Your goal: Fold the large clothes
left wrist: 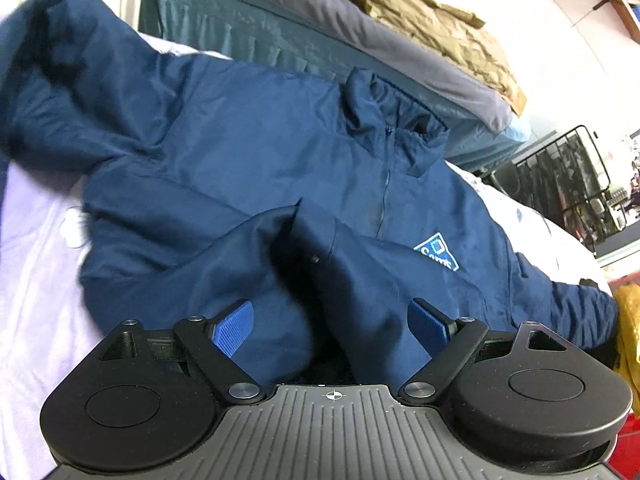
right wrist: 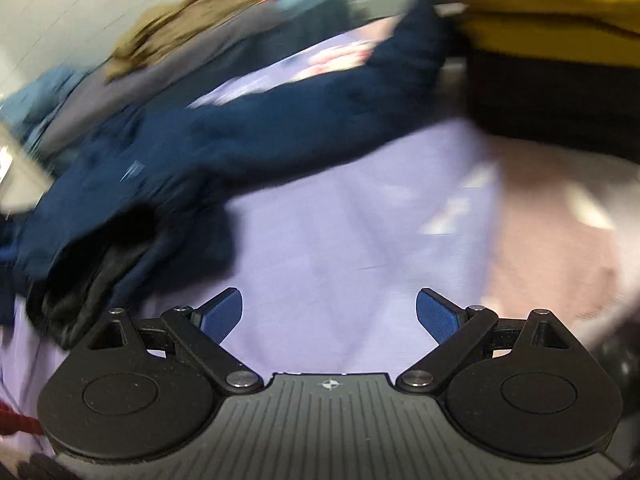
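A navy blue zip jacket (left wrist: 248, 160) with a white-and-blue chest logo (left wrist: 437, 254) lies front up on a lilac sheet (left wrist: 36, 248). Its hem is bunched up just in front of my left gripper (left wrist: 332, 322), which is open with blue pads either side of the fold. In the blurred right wrist view the jacket's sleeve (right wrist: 248, 128) stretches across the sheet (right wrist: 360, 220). My right gripper (right wrist: 330, 312) is open and empty over bare sheet, right of the jacket's dark-lined hem (right wrist: 100, 260).
A teal mattress (left wrist: 256, 36) with a grey cover and an olive garment (left wrist: 420, 12) lies behind the jacket. A yellow garment on a black one (right wrist: 552, 40) sits at the sheet's far right. A black wire rack (left wrist: 560, 176) stands beyond the bed.
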Demonstrator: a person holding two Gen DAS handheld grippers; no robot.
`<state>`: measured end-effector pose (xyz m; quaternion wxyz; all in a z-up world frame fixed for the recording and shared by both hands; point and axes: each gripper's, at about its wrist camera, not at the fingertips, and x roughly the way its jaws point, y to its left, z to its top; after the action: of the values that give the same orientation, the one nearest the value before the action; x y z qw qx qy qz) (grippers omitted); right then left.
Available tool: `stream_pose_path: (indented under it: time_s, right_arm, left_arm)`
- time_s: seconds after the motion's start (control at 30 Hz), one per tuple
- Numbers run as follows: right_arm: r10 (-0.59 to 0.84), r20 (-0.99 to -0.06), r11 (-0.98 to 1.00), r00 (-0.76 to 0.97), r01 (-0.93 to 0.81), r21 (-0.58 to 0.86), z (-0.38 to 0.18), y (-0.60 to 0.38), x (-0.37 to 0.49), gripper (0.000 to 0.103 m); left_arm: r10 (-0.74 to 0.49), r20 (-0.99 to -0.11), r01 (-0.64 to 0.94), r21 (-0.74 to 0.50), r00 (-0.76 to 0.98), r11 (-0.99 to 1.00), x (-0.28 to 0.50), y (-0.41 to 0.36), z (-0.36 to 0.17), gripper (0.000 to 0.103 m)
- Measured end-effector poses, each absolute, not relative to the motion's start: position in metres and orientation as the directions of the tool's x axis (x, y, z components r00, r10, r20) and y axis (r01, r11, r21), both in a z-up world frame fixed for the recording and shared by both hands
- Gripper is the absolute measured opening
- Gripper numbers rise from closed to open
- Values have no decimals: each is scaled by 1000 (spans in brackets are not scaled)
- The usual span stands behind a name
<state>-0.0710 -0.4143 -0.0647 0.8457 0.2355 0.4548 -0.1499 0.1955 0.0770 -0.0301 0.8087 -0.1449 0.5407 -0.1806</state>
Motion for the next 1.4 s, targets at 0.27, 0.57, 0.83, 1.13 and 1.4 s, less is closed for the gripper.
stream_pose_path:
  time_s: [0.27,0.57,0.83,1.13,1.4]
  right_arm:
    - [138,-829,893,542,293,341,-95,-341,12,91]
    - [190,-830,877,525,289,384,-114,-343,55,84]
    - [253,-809,790,531,369,489,-129,-354,61,41]
    - [255,-815,778,521,389,493,-126,-346,53,31]
    - [168,-819,793,548,419,443,-117,-347,53,61]
  left_arm:
    - [-353,-838,130,-329,417,935,132,125,-24,103]
    - [-238,-905,204,-174,352,963,70,103,-87,103]
    - [-98,-891,183,-17,444,983,56,79,-105,103]
    - [-81,-812,115,-17,578,993,75,74,-98,103]
    - [65,-793,196,228,606,954,120,32,-114,103]
